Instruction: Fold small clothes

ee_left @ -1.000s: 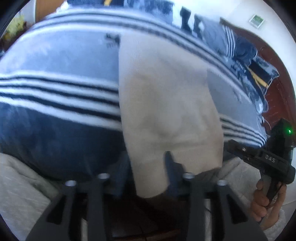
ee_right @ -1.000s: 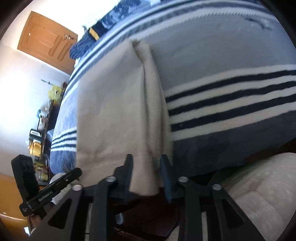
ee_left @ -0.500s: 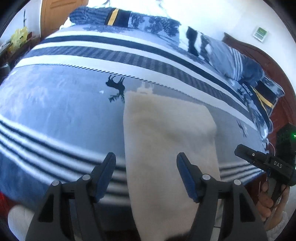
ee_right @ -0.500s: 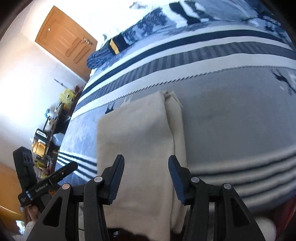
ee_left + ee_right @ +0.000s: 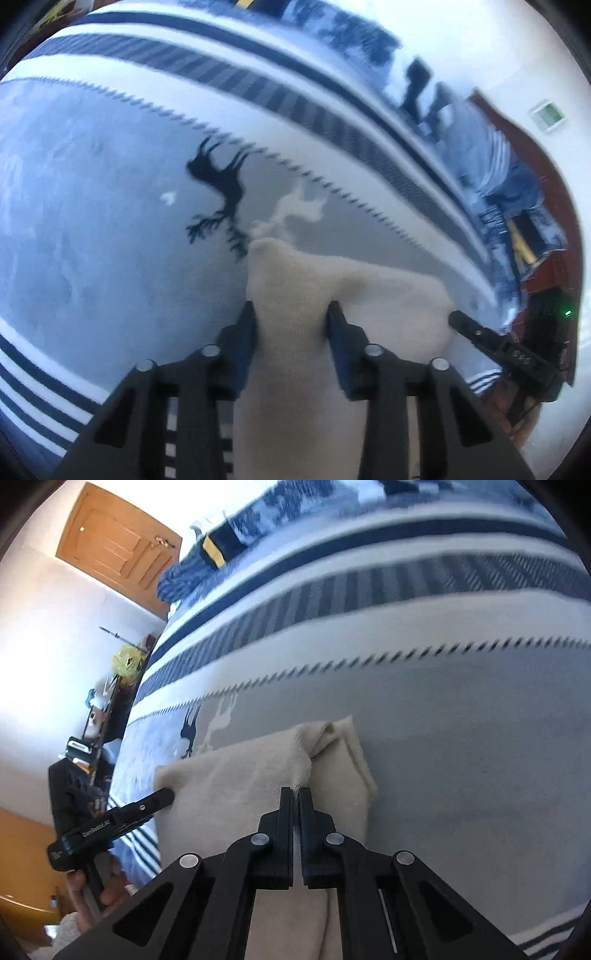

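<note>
A beige knit garment (image 5: 295, 288) lies folded lengthwise on the striped blue bedspread (image 5: 92, 240). My left gripper (image 5: 291, 317) straddles its far left corner, with cloth filling the gap between the fingers. In the right wrist view the garment (image 5: 236, 779) lies below the reindeer print. My right gripper (image 5: 296, 794) is shut on its far right corner, with cloth pinched between the tips. The right gripper also shows at the right of the left wrist view (image 5: 458, 319). The left gripper shows at the left of the right wrist view (image 5: 162, 797).
Pillows and a folded blue blanket (image 5: 207, 557) lie at the far end of the bed. A wooden door (image 5: 114, 550) and cluttered shelves (image 5: 99, 716) stand on the left. A dark wooden headboard (image 5: 554, 273) is at the right of the left wrist view.
Both grippers have moved forward along the garment from its near hem to its far corners. The right gripper has shut on the cloth and the left has narrowed around it.
</note>
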A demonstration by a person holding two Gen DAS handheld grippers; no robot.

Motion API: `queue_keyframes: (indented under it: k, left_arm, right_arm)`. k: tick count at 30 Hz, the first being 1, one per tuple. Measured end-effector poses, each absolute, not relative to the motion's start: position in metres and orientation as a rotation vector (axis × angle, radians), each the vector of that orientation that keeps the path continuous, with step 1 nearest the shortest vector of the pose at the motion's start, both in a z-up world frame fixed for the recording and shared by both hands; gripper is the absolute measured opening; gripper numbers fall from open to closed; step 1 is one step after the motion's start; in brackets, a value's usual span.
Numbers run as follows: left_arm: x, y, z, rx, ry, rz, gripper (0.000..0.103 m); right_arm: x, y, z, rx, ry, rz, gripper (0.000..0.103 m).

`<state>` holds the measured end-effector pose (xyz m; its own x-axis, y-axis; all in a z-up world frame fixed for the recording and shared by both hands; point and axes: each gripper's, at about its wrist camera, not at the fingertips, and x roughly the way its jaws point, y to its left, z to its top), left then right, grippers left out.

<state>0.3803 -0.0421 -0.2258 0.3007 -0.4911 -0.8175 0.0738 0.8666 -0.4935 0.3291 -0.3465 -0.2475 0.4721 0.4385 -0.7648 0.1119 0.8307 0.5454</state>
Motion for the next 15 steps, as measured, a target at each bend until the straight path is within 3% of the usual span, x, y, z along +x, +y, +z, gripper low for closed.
queue_keyframes:
  k: [2, 7, 9, 11, 12, 13, 15]
  left_arm:
    - [0.381, -0.046, -0.229, -0.356, 1.184, -0.369, 0.035]
    - [0.38, -0.049, -0.236, -0.292, 1.191, -0.331, 0.043]
    - [0.375, -0.042, -0.225, -0.291, 1.169, -0.345, 0.051]
    - [0.374, -0.033, -0.216, -0.292, 1.14, -0.361, 0.06]
    - [0.376, -0.031, -0.216, -0.295, 1.14, -0.357, 0.066]
    - [0.38, -0.027, -0.218, -0.308, 1.149, -0.348, 0.066]
    - [0.387, -0.024, -0.226, -0.343, 1.177, -0.339, 0.066]
  right_arm:
    - [0.319, -0.352, -0.237, 0.562, 1.025, 0.188, 0.002]
    - [0.339, -0.342, -0.29, 0.486, 1.164, 0.137, 0.003]
    - [0.334, -0.346, -0.279, 0.529, 1.147, 0.137, 0.006]
    - [0.327, -0.352, -0.268, 0.576, 1.102, 0.171, 0.03]
    - [0.324, -0.355, -0.264, 0.588, 1.089, 0.17, 0.068]
    - [0.324, -0.36, -0.263, 0.604, 1.078, 0.167, 0.082]
    - [0.328, -0.37, -0.268, 0.654, 1.082, 0.18, 0.082]
